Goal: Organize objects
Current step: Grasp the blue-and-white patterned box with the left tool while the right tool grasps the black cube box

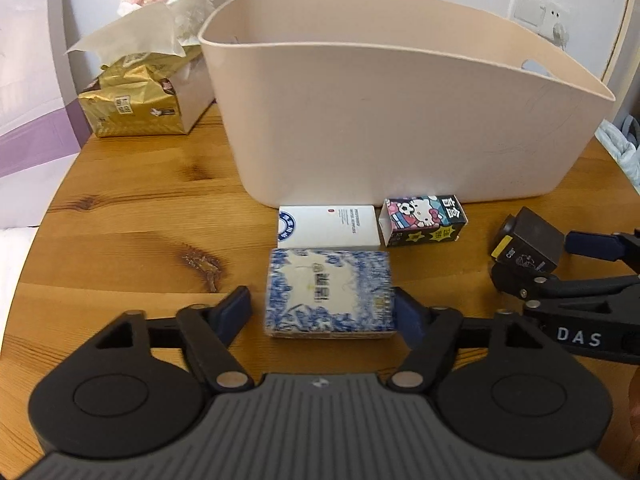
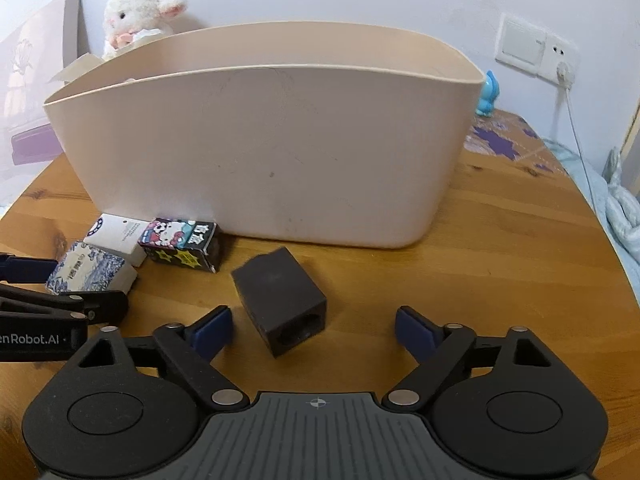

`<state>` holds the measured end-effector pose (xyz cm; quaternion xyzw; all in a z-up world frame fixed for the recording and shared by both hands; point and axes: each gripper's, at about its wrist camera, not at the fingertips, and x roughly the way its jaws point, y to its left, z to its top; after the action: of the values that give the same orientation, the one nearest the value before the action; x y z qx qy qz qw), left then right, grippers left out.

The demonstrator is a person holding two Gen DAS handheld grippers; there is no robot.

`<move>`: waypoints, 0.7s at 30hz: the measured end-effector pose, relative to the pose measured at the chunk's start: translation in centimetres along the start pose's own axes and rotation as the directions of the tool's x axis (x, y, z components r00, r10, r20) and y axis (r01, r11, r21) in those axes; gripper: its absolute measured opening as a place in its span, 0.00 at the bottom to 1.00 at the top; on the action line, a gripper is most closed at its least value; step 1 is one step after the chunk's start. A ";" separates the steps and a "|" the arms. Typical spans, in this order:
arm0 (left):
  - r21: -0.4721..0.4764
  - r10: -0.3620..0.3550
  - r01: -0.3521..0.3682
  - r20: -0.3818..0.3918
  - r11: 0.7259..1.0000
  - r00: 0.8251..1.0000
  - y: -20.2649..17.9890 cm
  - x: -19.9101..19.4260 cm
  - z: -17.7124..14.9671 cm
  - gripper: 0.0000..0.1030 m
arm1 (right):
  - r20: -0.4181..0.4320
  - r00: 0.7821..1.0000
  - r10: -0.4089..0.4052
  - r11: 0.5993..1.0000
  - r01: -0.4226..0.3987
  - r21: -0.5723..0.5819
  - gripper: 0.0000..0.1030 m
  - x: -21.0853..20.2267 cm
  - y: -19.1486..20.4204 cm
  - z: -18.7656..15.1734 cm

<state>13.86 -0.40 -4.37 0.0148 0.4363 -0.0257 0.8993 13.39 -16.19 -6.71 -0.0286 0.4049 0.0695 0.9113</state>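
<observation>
Blue-and-white patterned box (image 1: 330, 294), cream label panel in the middle, flat on the wooden table (image 1: 132, 216). Sits between the left gripper (image 1: 322, 312) fingers; jaws spread, right pad looks touching the box's side, left pad apart with a gap. Just behind it, touching or nearly so: white box (image 1: 328, 227) with a blue round logo. Right of that, Hello Kitty carton (image 1: 425, 221), one end flap open. All three close to the front wall of the beige tub (image 1: 400, 120). Further right, dark grey cube (image 2: 280, 296), tilted, open socket face toward the camera, between the right gripper (image 2: 314, 332) fingers; jaws wide apart, neither pad touching.

Left wrist view only: gold tissue pack (image 1: 136, 100) with a tissue sticking up, tub's handle cutout, yellow sticker on the cube. Right wrist view only: blue figurine (image 2: 488, 94) behind the tub, purple-patterned cloth (image 2: 508, 140). Plush lamb (image 2: 136, 16) and wall socket (image 2: 536, 50) in both. Tub interior hidden in both.
</observation>
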 end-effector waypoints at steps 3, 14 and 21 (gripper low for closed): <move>0.001 -0.003 0.003 0.013 1.000 1.000 0.0 -0.2 -0.1 0.64 | 0.005 1.000 0.014 1.000 -0.014 -0.002 0.64 -0.2 0.2 0.2; 0.024 -0.004 0.003 0.034 1.000 0.999 0.1 -0.4 -0.3 0.63 | 0.009 0.999 0.042 0.997 -0.041 -0.059 0.29 -0.8 1.6 0.3; 0.039 -0.006 0.004 0.053 0.999 0.999 0.3 -1.2 -0.7 0.62 | 0.023 0.998 0.055 0.996 -0.054 -0.067 0.29 -2.2 1.7 -0.3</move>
<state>12.62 -0.01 -3.85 0.0303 0.4116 -0.0367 0.9101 11.45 -14.75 -5.30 -0.0468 0.3919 0.1080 0.9125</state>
